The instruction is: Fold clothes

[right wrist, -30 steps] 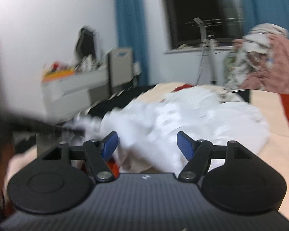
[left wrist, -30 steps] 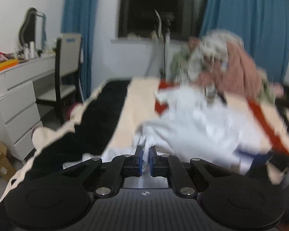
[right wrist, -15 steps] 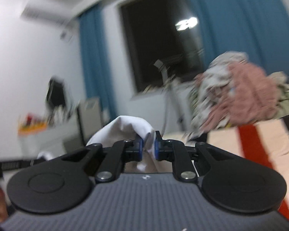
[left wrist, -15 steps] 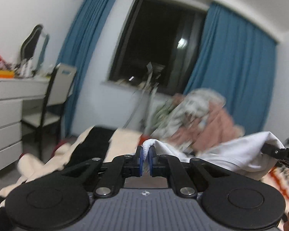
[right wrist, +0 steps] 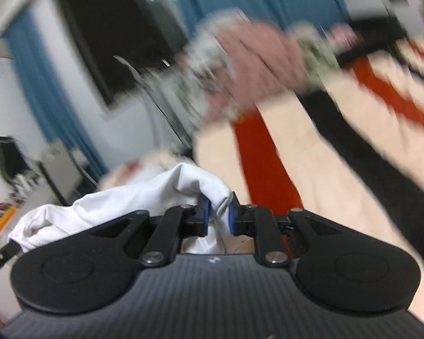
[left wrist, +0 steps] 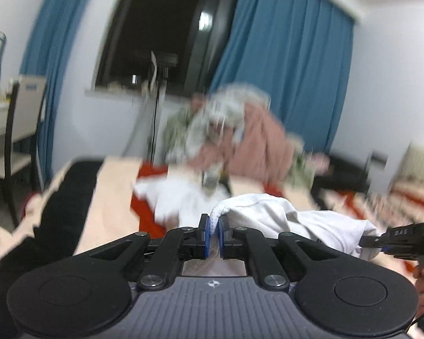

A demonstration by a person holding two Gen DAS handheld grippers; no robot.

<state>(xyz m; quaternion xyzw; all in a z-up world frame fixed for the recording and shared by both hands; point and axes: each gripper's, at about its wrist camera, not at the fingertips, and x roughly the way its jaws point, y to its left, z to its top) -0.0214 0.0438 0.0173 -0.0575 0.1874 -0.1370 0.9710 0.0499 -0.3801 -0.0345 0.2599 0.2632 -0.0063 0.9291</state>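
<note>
Left wrist view: my left claw [left wrist: 214, 230] pinches a stitched hem of the soft white garment [left wrist: 282, 217], which stretches rightward.

Right wrist view: my right claw [right wrist: 218, 217] grips crumpled white cloth [right wrist: 144, 197] trailing leftward above the striped blanket [right wrist: 268, 169].

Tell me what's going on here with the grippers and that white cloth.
A person is folding clothes with two handheld grippers. The left gripper and the right gripper are each shut on the white garment, holding it stretched between them above the striped bed. A pile of unfolded clothes waits at the far end.
</note>
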